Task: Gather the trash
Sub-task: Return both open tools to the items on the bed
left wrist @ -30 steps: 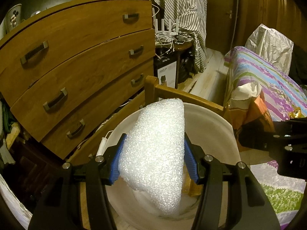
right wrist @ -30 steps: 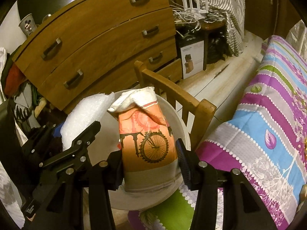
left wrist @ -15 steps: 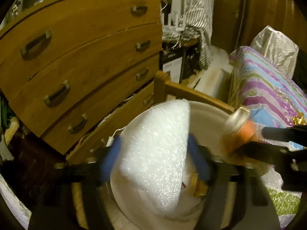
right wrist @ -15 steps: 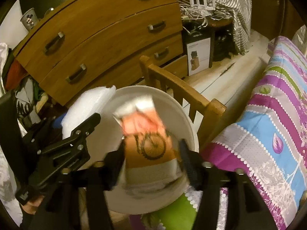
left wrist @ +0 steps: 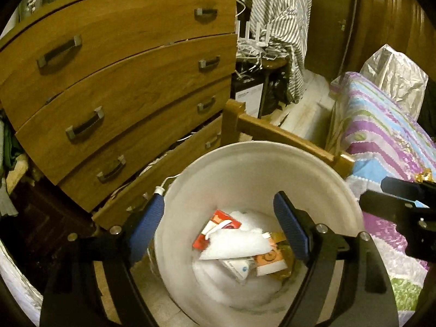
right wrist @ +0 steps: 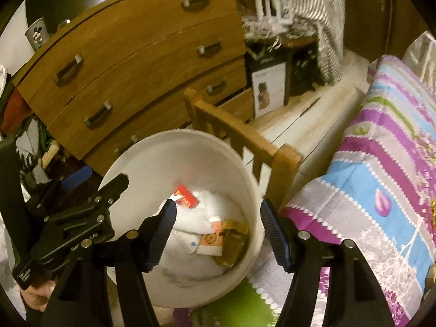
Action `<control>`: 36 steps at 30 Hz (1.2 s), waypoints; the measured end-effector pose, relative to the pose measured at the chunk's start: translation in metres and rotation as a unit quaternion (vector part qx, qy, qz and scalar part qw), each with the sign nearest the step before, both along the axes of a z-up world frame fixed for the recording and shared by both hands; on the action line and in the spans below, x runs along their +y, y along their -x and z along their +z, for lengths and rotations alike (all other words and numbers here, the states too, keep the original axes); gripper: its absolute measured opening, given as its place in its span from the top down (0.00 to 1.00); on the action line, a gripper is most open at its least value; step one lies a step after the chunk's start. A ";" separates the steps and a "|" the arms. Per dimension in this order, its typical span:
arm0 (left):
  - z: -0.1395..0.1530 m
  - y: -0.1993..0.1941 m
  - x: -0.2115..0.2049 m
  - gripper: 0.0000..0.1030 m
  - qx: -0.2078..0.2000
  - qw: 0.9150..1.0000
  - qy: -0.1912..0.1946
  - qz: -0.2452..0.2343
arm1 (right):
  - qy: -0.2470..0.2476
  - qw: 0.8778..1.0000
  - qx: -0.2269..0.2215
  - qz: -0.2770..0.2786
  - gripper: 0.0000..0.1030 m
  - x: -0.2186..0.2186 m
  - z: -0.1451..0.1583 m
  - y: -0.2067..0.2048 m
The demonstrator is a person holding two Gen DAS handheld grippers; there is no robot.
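Observation:
A white bucket [left wrist: 259, 160] stands below both grippers, and in the right wrist view its rim [right wrist: 174, 136] is at the centre. In it lie a white foam sheet [left wrist: 234, 245], an orange paper bag [left wrist: 269, 259] and a red carton [left wrist: 218, 219]. My left gripper [left wrist: 219, 204] hangs open over the bucket's mouth with nothing between its blue pads. My right gripper [right wrist: 218, 209] is open too, above the same bucket, and holds nothing. The foam [right wrist: 209, 204], the orange bag [right wrist: 215, 241] and the carton [right wrist: 185, 194] show between its fingers, down in the bucket.
A wooden chest of drawers [left wrist: 122, 81] stands close on the left. A wooden chair back [left wrist: 272, 133] is right behind the bucket. A bed with a striped cover [right wrist: 381, 163] fills the right. A white box [right wrist: 268, 92] and a hanging striped cloth [left wrist: 280, 27] are further back.
Both grippers opened. The foam sheet fell from the left one and the orange bag from the right one; both now lie in the bucket.

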State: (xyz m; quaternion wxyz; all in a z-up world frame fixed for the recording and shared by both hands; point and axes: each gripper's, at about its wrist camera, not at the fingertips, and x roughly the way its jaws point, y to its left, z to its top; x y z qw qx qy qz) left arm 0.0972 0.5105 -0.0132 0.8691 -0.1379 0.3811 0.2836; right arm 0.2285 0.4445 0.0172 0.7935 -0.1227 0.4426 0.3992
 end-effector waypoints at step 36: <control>-0.032 -0.107 -0.408 0.15 -0.030 0.936 0.011 -0.351 | -0.056 0.880 -0.103 -0.461 0.32 -0.650 -0.103 0.038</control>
